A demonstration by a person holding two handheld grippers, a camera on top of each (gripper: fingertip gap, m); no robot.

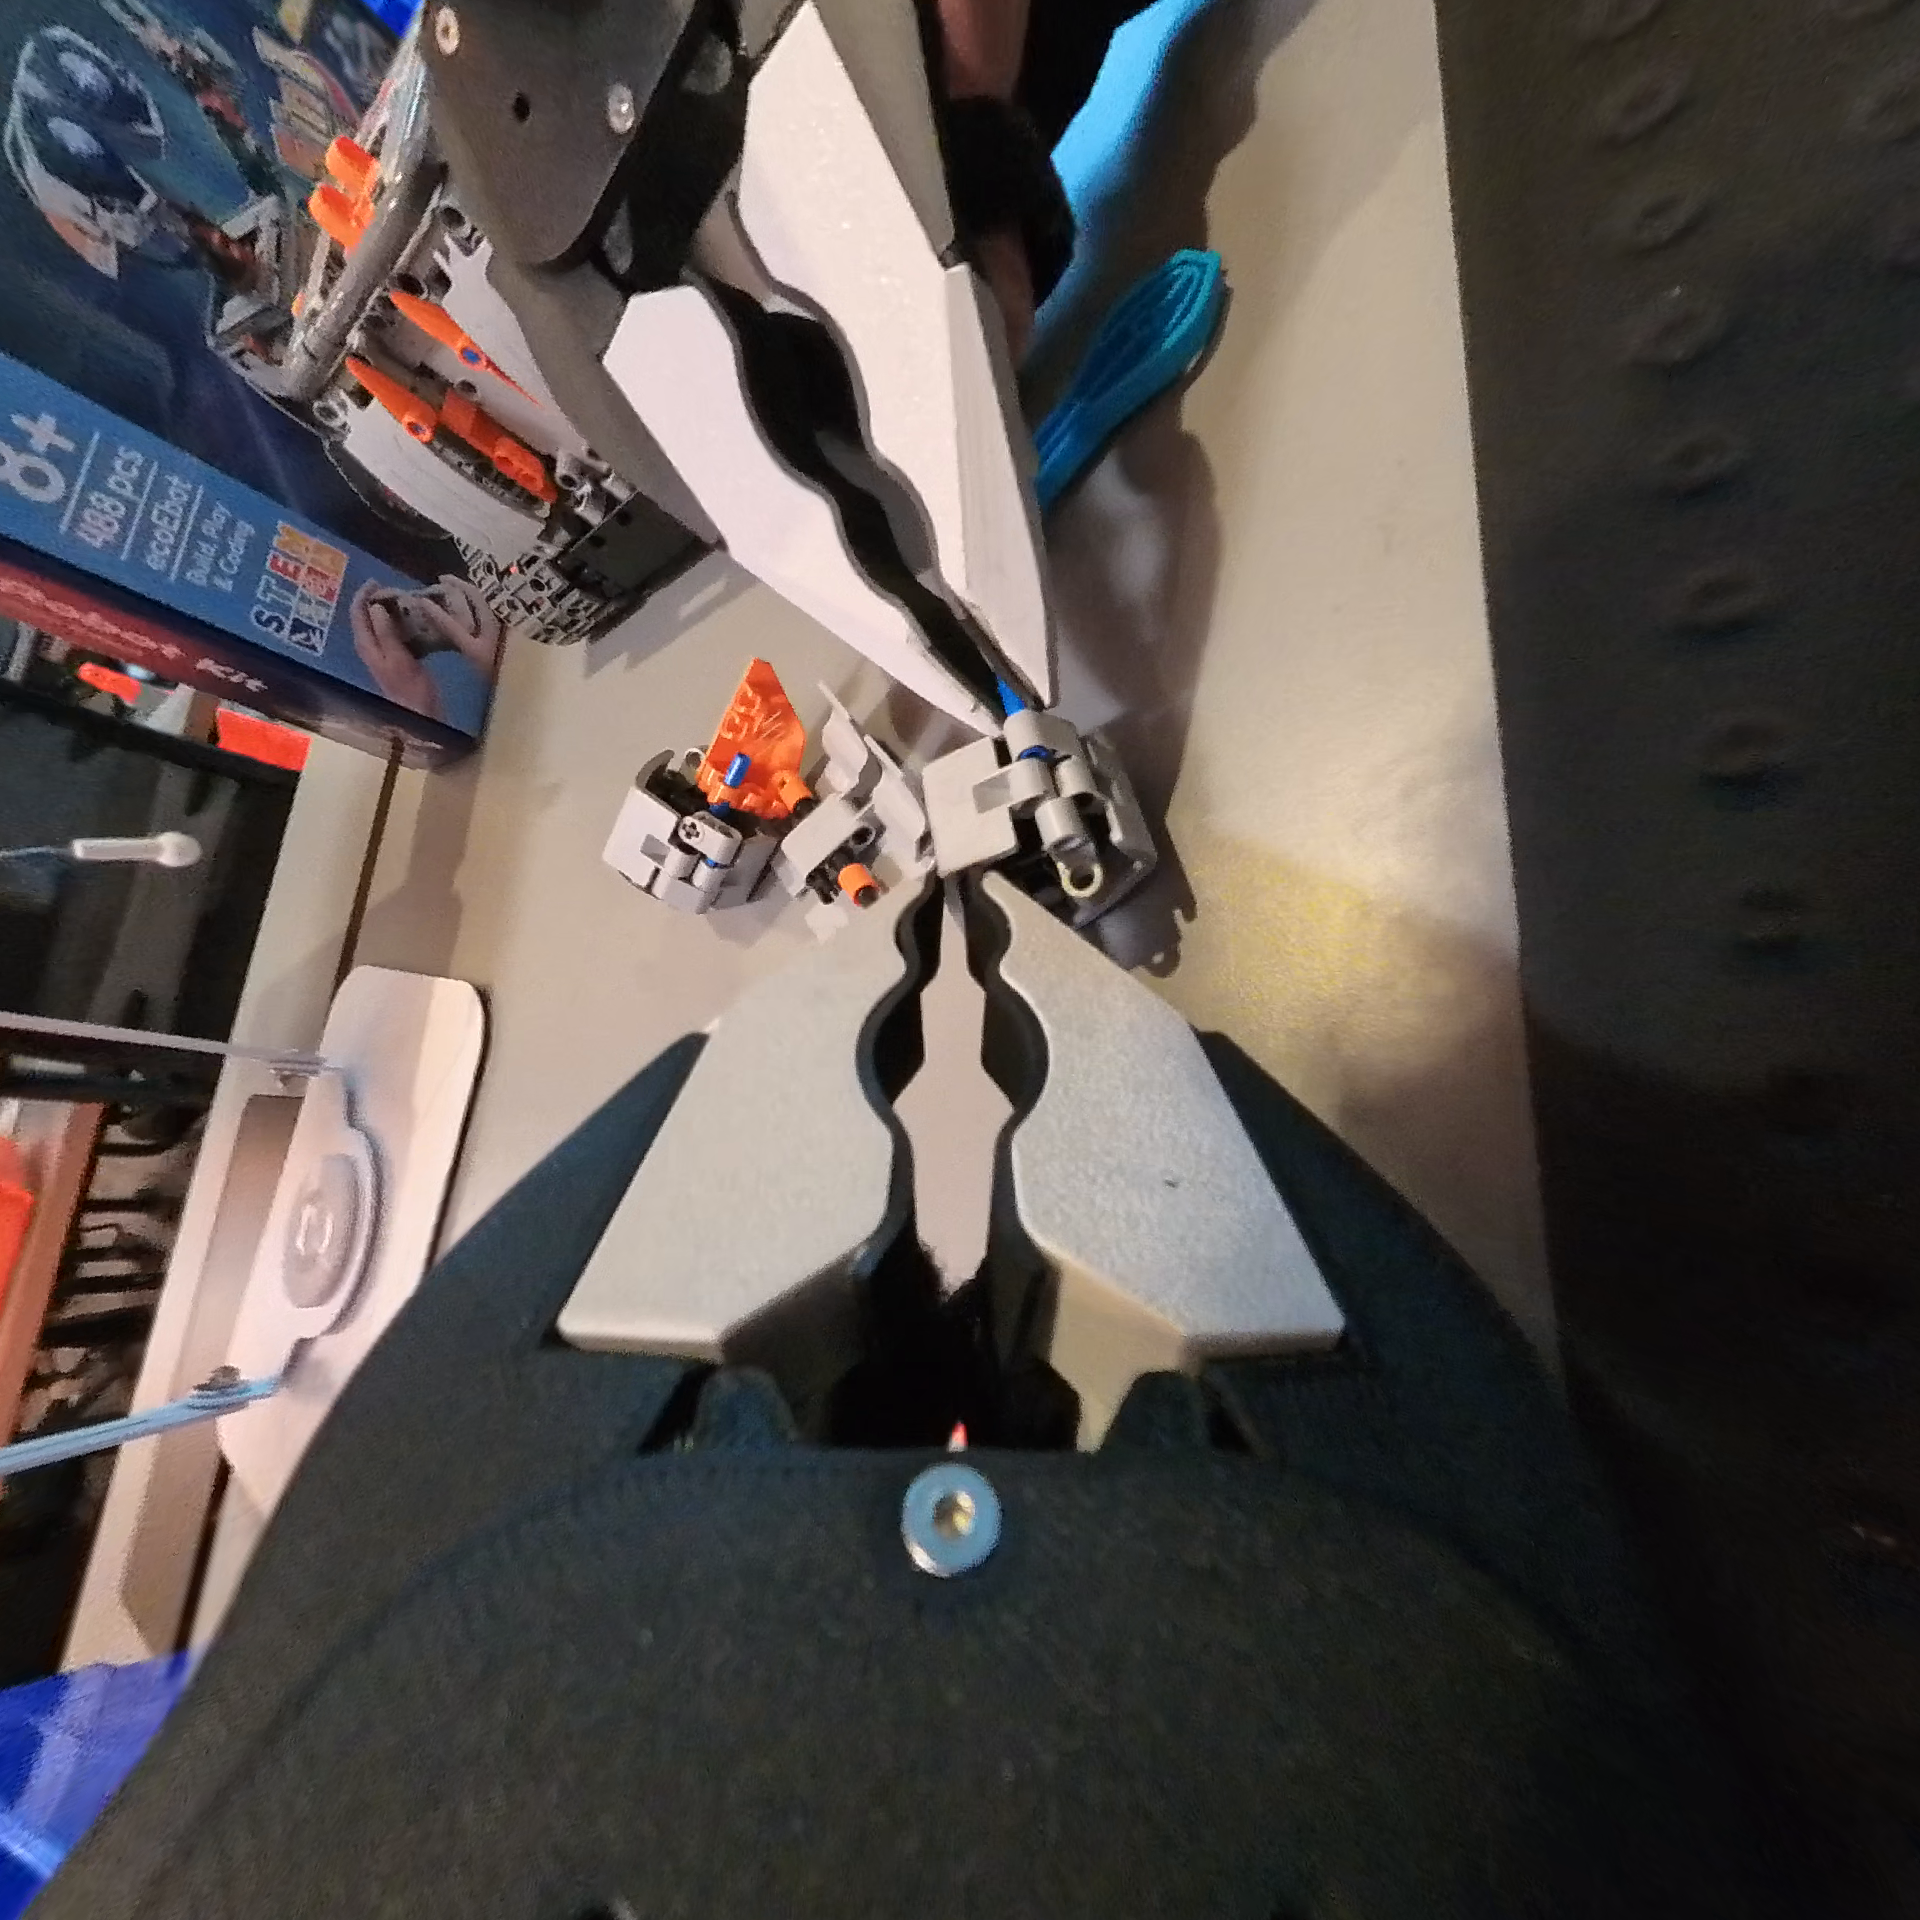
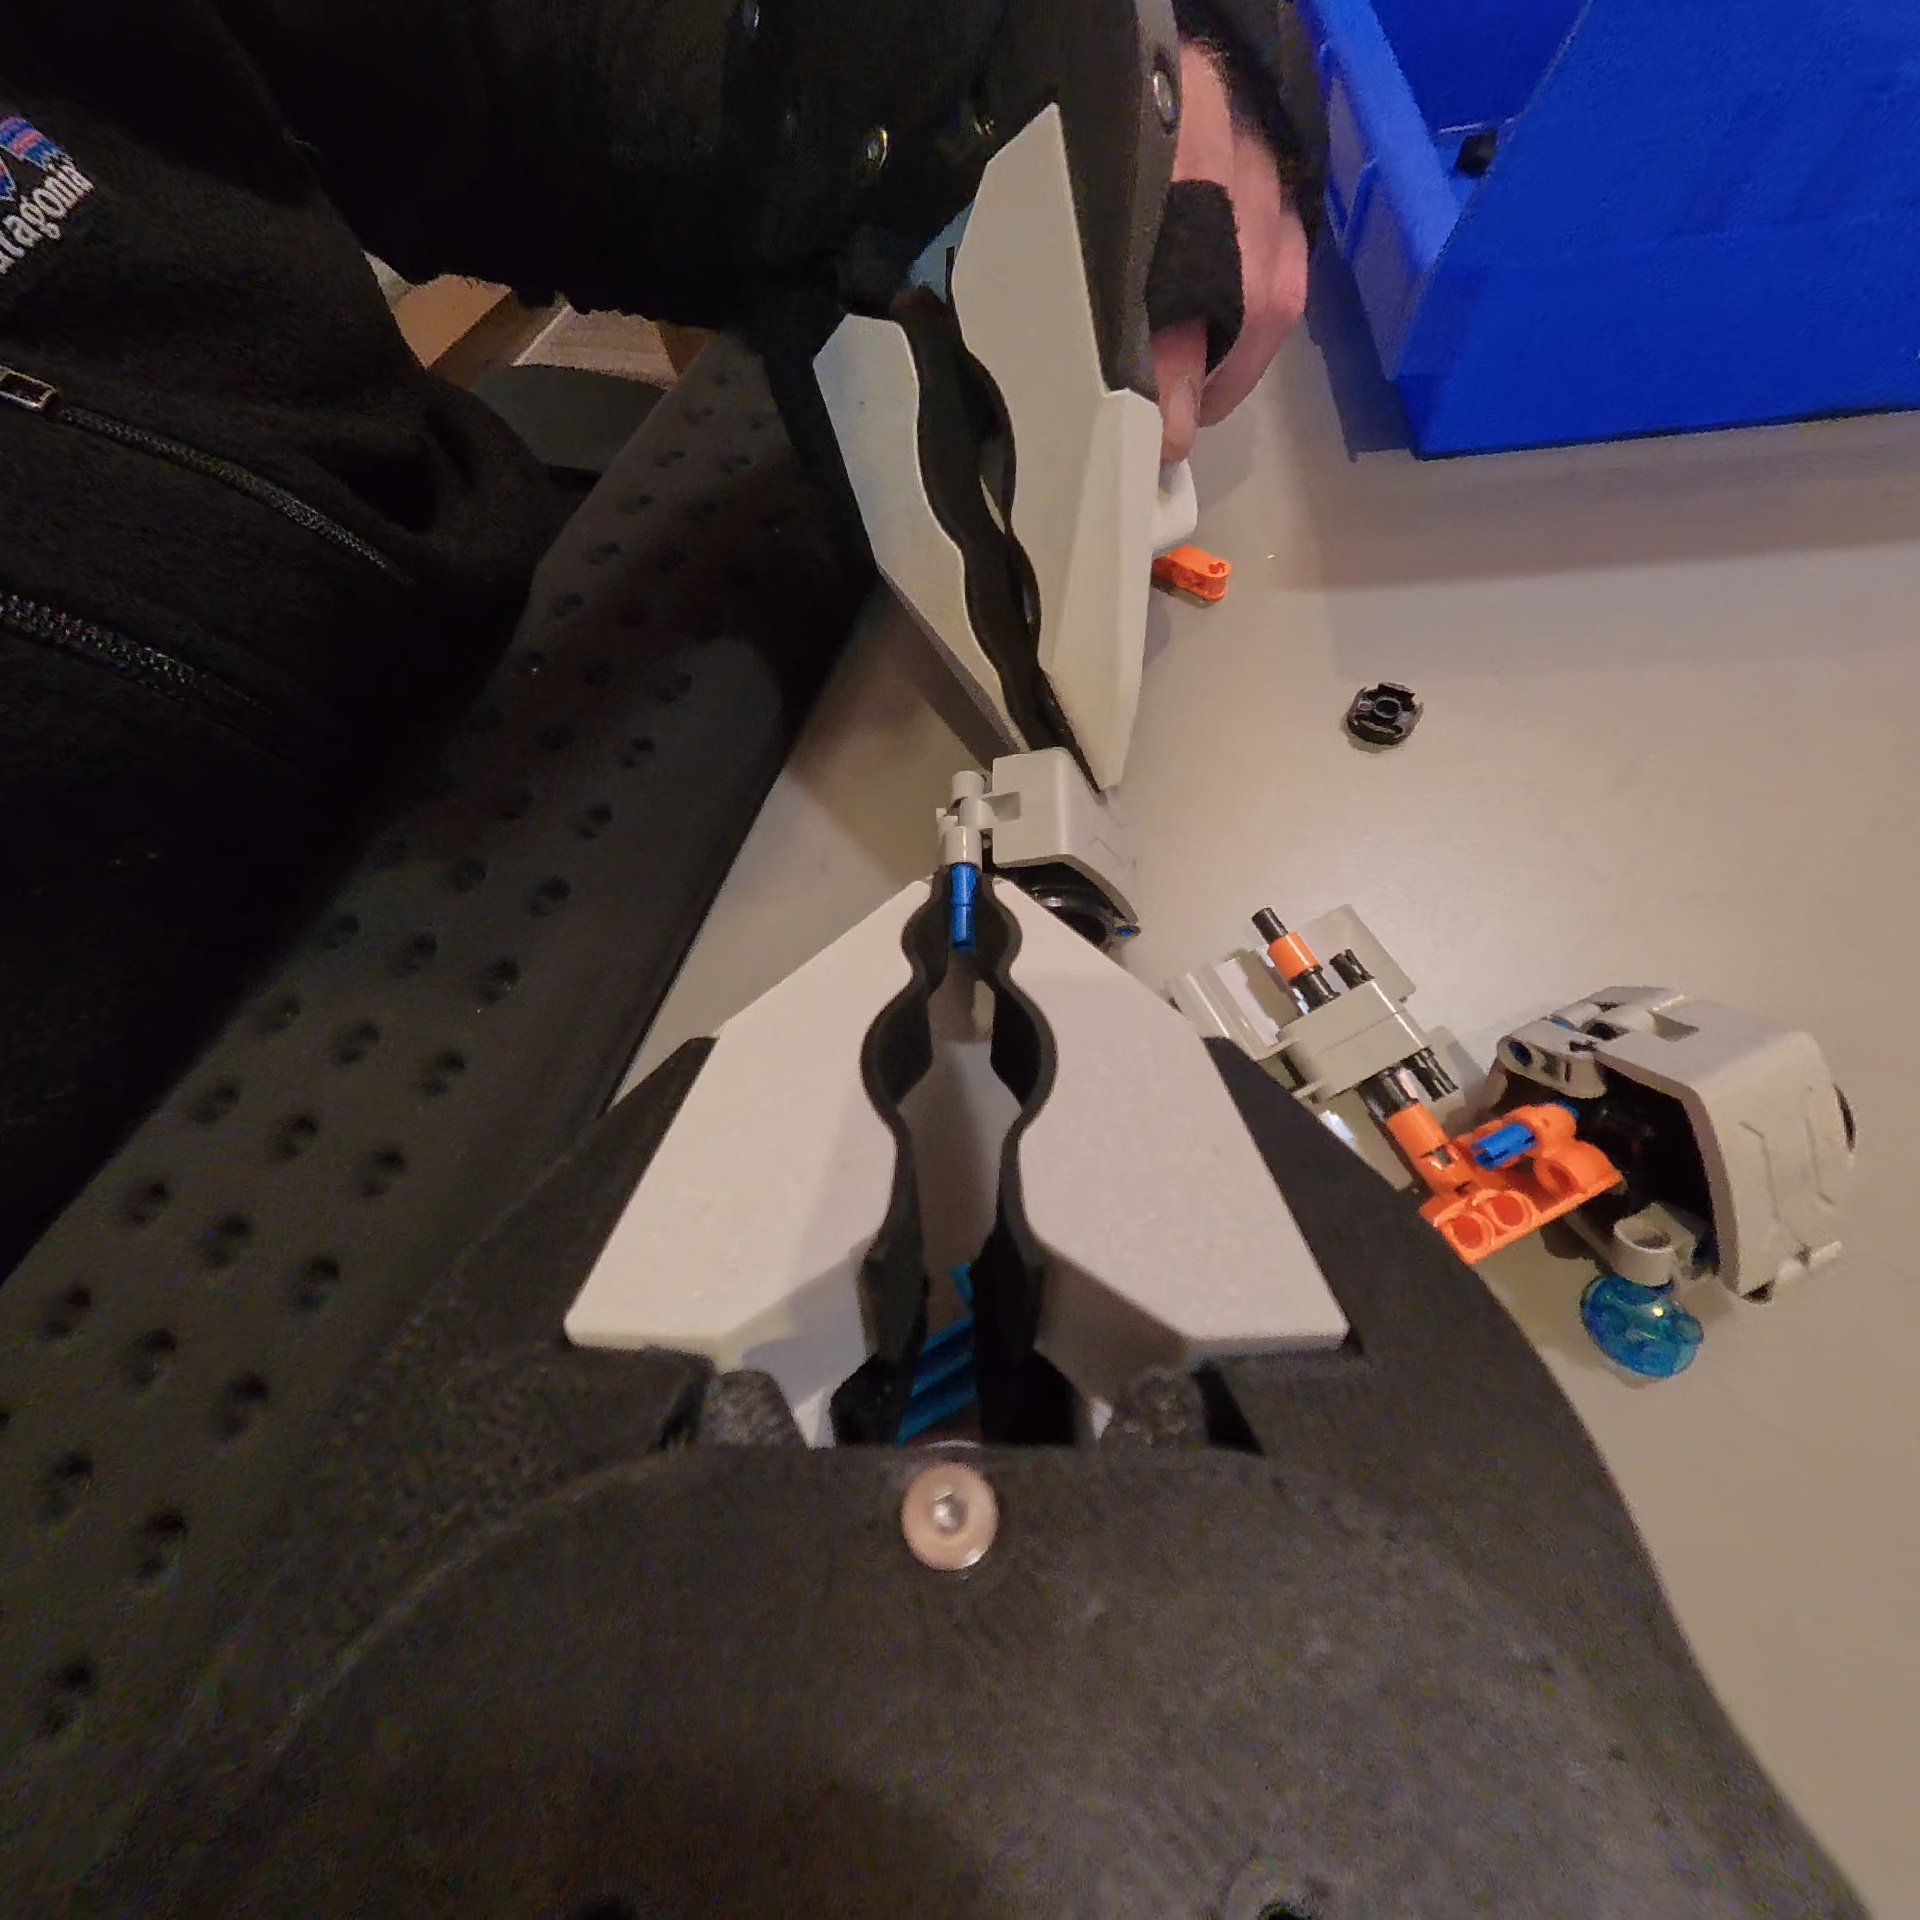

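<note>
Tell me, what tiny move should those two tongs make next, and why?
Probably pull the right tongs straight back, slowly. They pinch a blue pin half-seated in the grey block piece, which the left tongs grip from the other side, so a steady straight pull seems likeliest to free it without twisting.

Left gripper (image 1: 961,894) fingers nearly closed, right gripper (image 2: 961,914) fingertips pinched together, tips of both almost meeting

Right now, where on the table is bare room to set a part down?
Bare tabletop lies between the blue bin, the black round piece and the grey-and-orange assembly; more lies below the translucent blue disc. It is crowded where both tongs meet the small grey assembly.
</note>
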